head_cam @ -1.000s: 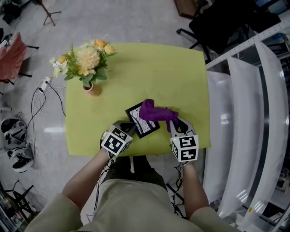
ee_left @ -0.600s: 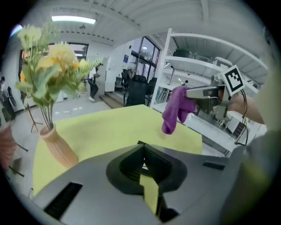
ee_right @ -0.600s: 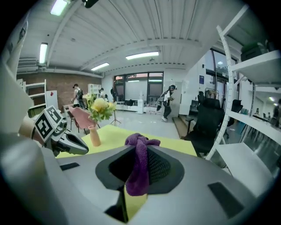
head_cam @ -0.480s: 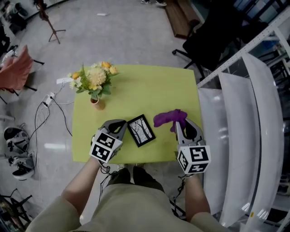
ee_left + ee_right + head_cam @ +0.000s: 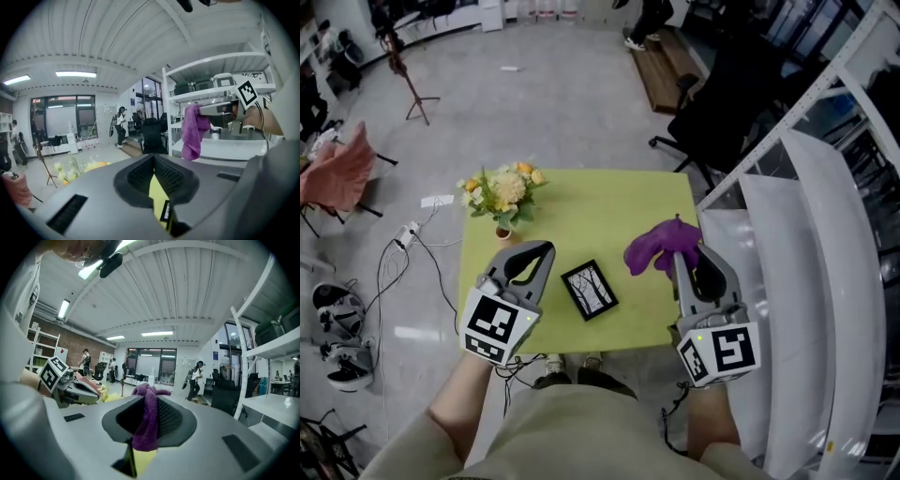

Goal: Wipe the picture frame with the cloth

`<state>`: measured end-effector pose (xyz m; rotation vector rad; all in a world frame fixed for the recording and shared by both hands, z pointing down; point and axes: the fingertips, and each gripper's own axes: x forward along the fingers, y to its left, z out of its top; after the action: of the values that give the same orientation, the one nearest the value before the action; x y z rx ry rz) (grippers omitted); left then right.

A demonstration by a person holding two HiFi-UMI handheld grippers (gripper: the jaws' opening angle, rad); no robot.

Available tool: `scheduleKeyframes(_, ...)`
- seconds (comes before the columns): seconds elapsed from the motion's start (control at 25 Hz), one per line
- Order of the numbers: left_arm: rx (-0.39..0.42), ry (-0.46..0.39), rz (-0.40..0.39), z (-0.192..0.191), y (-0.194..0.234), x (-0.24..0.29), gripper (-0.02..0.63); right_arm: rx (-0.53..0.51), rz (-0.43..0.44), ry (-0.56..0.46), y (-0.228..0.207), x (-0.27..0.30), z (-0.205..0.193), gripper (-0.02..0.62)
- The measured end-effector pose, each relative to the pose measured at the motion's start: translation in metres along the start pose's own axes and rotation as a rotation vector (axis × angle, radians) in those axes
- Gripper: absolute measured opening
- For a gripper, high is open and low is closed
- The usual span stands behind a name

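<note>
The black picture frame [image 5: 589, 290] lies flat near the front edge of the yellow-green table [image 5: 609, 202]. Both grippers are held high above the table, level and pointing outward. My right gripper [image 5: 680, 251] is to the right of the frame and shut on a purple cloth [image 5: 660, 245], which hangs bunched from its tips. In the right gripper view the cloth [image 5: 146, 423] drapes between the pads. My left gripper [image 5: 546, 247] hovers left of the frame, shut with nothing in it. The left gripper view shows the cloth [image 5: 192, 131] dangling from the right gripper [image 5: 220, 108].
A small pot of yellow and white flowers [image 5: 502, 192] stands at the table's far left corner. White shelving [image 5: 806, 272] runs along the right side. A black office chair [image 5: 717, 117] sits beyond the table. Cables [image 5: 403, 248] and a stand are on the floor at left.
Both grippers have risen off the table toward the camera. The cloth has come off the frame and moved right with the right gripper. The left gripper has left the frame's edge.
</note>
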<state>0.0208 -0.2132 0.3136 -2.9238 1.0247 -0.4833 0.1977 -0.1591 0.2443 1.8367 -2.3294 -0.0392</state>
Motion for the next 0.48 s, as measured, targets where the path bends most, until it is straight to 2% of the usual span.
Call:
scheduleKeyframes(0.24, -0.012, -0.170, 0.041, 0.063, -0.002, -0.041, 0.006, -0.018, 0.005, -0.100, 0.010, -0.026, 0.044, 0.072)
scheduleKeyframes(0.48, -0.001, -0.267, 0.078, 0.095, -0.011, -0.067, 0.008, -0.032, 0.025, -0.145, 0.019, -0.045, 0.059, 0.072)
